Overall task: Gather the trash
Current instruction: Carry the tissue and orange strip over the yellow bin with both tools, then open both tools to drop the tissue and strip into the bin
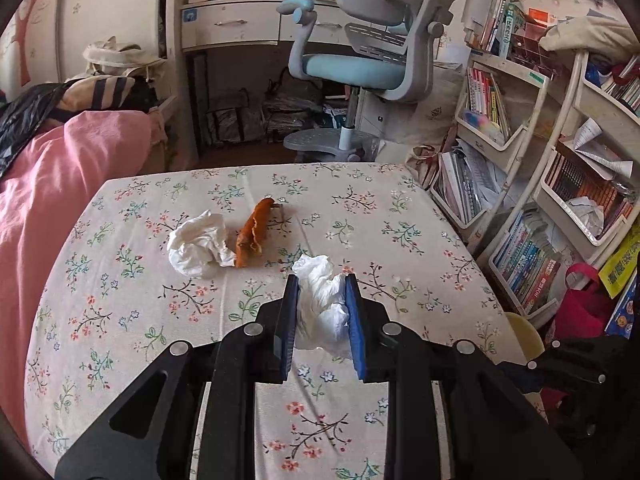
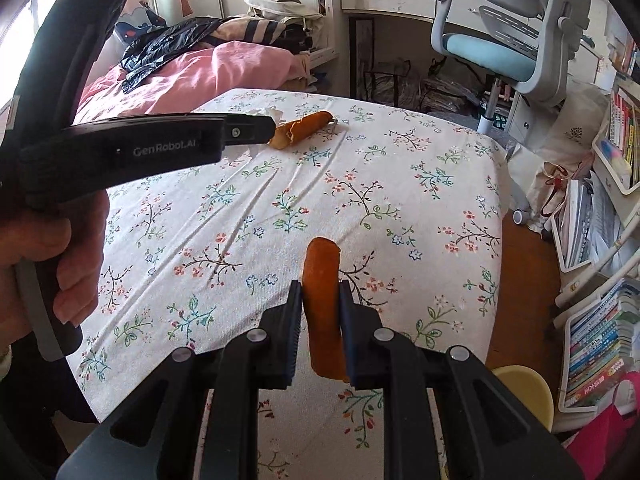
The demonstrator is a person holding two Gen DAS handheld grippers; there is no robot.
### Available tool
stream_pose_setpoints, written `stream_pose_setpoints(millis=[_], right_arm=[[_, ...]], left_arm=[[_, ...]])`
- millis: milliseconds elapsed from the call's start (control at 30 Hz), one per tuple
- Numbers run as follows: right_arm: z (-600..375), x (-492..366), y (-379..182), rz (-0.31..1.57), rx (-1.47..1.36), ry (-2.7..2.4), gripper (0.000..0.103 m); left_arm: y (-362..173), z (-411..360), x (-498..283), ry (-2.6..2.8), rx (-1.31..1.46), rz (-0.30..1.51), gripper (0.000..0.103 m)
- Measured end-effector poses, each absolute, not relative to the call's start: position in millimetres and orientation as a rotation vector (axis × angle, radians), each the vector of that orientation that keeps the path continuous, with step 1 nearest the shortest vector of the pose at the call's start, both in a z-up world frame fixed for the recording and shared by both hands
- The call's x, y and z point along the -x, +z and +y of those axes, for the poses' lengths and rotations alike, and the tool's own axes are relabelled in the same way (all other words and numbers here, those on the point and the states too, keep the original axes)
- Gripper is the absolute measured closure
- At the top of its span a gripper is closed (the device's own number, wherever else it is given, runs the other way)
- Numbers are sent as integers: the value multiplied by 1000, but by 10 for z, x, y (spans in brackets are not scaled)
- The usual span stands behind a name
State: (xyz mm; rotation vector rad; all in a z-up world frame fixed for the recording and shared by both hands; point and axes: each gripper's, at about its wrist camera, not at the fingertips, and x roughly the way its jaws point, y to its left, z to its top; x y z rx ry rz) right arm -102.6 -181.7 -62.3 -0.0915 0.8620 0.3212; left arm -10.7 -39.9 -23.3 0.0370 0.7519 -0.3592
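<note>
Overhead, left gripper (image 1: pixel 322 280) clamping a crumpled tissue (image 1: pixel 320 304), right gripper (image 2: pixel 320 286) clamping orange peel (image 2: pixel 323 308), above floral bedsheet (image 1: pixel 120 280).

A floral cloth covers the table (image 1: pixel 120 300). Toward its far edge lie a crumpled white tissue (image 1: pixel 198 246) and, touching it, a curled orange peel (image 1: pixel 254 232).

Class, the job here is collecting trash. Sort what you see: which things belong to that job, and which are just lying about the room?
Belongs to the job:
- crumpled tissue in the left hand-held gripper
- orange peel strip in the right hand-held gripper
- second crumpled tissue on the floral sheet
- second orange peel beside it

Just lying about:
- desk chair
- pink quilt
- bookshelves
</note>
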Motion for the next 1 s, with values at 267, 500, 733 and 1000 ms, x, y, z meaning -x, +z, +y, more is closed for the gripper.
stream_pose_setpoints(millis=[267, 500, 733, 1000], right_arm=[[-2118, 1266, -593, 852, 83, 265, 84], [-2629, 1550, -616, 857, 31, 161, 84], [-3185, 1707, -726, 882, -1, 23, 84], [-3631, 1748, -975, 944, -43, -114, 82]], left_arm=[[-251, -814, 300, -440, -12, 767, 81], [-288, -1447, 578, -540, -9, 775, 81], [-416, -2204, 857, -644, -49, 802, 81], [-581, -2846, 971, -715, -19, 852, 81]])
